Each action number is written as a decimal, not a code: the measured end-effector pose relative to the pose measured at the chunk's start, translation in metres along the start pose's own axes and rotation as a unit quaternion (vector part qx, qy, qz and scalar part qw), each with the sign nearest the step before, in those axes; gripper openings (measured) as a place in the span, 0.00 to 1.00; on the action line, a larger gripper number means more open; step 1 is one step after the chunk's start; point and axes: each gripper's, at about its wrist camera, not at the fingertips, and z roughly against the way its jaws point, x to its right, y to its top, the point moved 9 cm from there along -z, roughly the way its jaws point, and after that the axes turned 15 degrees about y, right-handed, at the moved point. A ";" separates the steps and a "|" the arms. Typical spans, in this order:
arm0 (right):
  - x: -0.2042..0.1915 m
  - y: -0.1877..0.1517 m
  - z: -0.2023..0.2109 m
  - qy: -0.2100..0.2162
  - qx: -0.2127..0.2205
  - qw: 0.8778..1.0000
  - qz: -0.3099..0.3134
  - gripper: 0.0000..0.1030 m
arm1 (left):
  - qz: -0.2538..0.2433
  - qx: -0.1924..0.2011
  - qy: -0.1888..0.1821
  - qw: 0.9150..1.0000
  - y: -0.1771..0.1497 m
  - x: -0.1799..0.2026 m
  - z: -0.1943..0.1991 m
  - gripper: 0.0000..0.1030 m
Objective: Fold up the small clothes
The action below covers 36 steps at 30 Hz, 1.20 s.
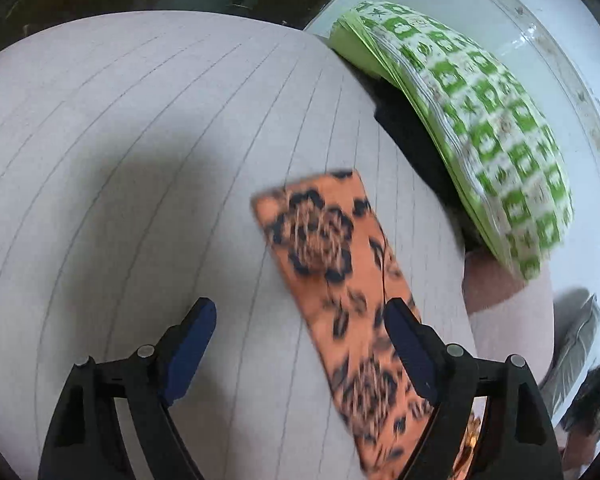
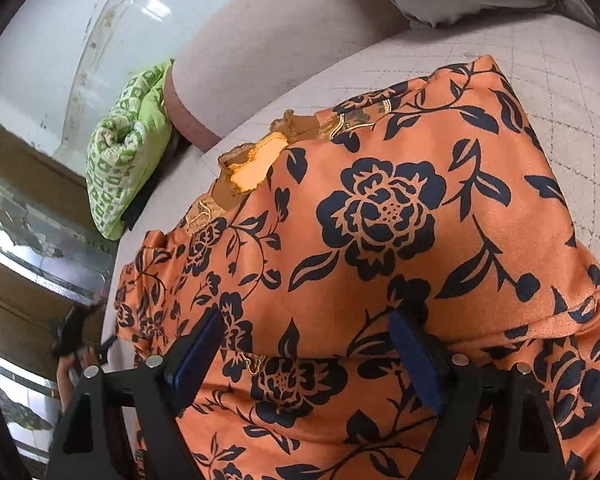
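Two claws gape wide, empty: right claw [image 2: 304,344] directly over the orange black-flowered velvet garment [image 2: 380,216]; left claw [image 1: 300,332] beside its long strip.

Orange black-floral garment [image 2: 380,216], partly folded, flat on quilted surface [image 2: 540,64]

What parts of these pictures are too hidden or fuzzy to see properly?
- Orange garment with black flowers: right wrist view, its lower part runs off the bottom edge, so its full shape is unknown.
- Same garment, left wrist view: motion blur smears the print.
- Dark item under the green-and-white patterned cushion: mostly covered, cannot identify.
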 end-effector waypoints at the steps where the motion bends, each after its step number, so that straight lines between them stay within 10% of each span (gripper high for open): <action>1: -0.001 0.000 -0.001 -0.001 -0.001 1.000 0.003 0.84 | 0.003 0.007 0.004 1.000 0.009 -0.001 -0.001 0.82; 4: -0.001 -0.001 0.000 -0.001 -0.002 1.000 0.005 0.84 | -0.002 0.005 0.018 1.000 0.026 0.002 -0.014 0.59; 6: -0.001 -0.001 0.000 -0.002 -0.003 1.000 0.013 0.84 | -0.014 -0.014 0.029 0.999 0.031 0.007 -0.023 0.01; 13: -0.003 -0.004 -0.004 -0.011 -0.010 0.999 0.029 0.84 | -0.057 0.066 0.024 0.996 0.046 0.029 0.039 0.02; 19: 0.001 -0.001 -0.005 -0.002 -0.005 1.000 0.012 0.84 | -0.146 0.204 -0.071 0.965 0.041 0.117 0.203 0.02; 28: -0.030 0.011 0.058 0.041 0.066 0.996 0.032 0.84 | -0.339 0.208 -0.196 0.896 -0.154 0.289 0.292 0.02; 36: 0.009 -0.011 0.169 0.019 0.137 0.990 0.017 0.84 | -0.485 0.109 -0.237 0.835 -0.398 0.372 0.229 0.03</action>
